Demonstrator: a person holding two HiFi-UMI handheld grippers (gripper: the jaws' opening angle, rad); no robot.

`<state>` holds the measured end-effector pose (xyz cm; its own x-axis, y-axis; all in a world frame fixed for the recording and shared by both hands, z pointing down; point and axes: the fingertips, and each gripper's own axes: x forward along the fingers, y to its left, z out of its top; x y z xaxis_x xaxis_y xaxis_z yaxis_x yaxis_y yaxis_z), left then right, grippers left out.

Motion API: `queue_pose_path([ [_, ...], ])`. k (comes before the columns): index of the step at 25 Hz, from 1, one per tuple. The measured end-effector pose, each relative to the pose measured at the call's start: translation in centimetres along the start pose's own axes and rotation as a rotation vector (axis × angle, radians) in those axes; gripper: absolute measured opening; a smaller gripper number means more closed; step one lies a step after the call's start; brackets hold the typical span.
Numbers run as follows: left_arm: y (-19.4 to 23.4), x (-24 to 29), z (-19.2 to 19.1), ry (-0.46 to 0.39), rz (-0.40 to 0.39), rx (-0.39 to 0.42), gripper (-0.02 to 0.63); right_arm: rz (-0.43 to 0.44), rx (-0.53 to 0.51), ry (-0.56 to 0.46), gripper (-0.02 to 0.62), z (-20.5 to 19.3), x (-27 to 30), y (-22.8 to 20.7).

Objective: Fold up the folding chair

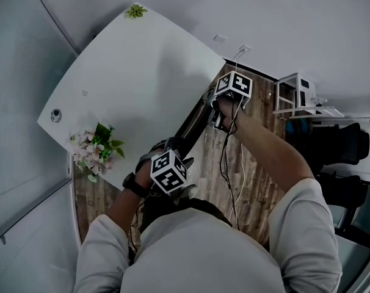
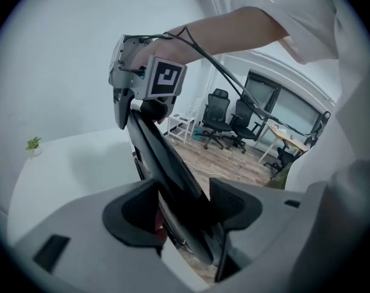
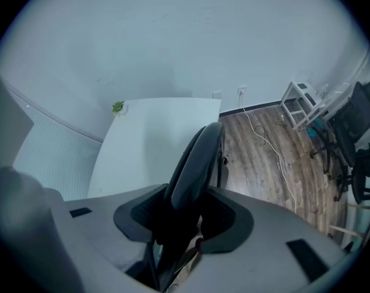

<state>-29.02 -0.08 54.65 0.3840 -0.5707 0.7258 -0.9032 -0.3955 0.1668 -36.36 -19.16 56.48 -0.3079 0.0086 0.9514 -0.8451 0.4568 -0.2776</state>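
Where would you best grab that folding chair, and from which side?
Probably by its slim upper edge, from above, jaws astride it. The folding chair stands nearly flat and on edge beside the white table, so that thin rim fits between jaws; the left gripper and right gripper both straddle it there.

In the head view the folding chair (image 1: 192,122) shows only as a dark strip beside the table (image 1: 130,72). The person's arms (image 1: 267,148) cover the rest, along with the jaws of the left gripper (image 1: 173,146) and right gripper (image 1: 215,121). In the right gripper view, black chair against black pads (image 3: 228,215) leaves their contact unclear. Office chairs (image 1: 344,145) are cut off at the right edge.
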Motion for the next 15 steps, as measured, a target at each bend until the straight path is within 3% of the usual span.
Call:
queue_pose_path([
  [4, 1.0, -0.6, -0.6, 0.003, 0.093, 0.012, 0.301, 0.077, -0.075, -0.051, 0.204, 0.1, -0.4, 1.1],
  [7, 1.8, -1.6, -0.4, 0.005, 0.220, 0.053, 0.318, 0.176, -0.101, -0.111, 0.266, 0.6, -2.1, 2.3],
  [10, 1.7, -3.4, 0.6, -0.011, 0.346, 0.100, 0.324, 0.270, -0.101, -0.147, 0.279, 0.6, -4.4, 2.1],
  [15, 2.9, -8.4, 3.9, -0.165, 0.481, -0.001, 0.322, 0.373, -0.128, -0.291, 0.270, 0.8, -10.0, -0.3],
])
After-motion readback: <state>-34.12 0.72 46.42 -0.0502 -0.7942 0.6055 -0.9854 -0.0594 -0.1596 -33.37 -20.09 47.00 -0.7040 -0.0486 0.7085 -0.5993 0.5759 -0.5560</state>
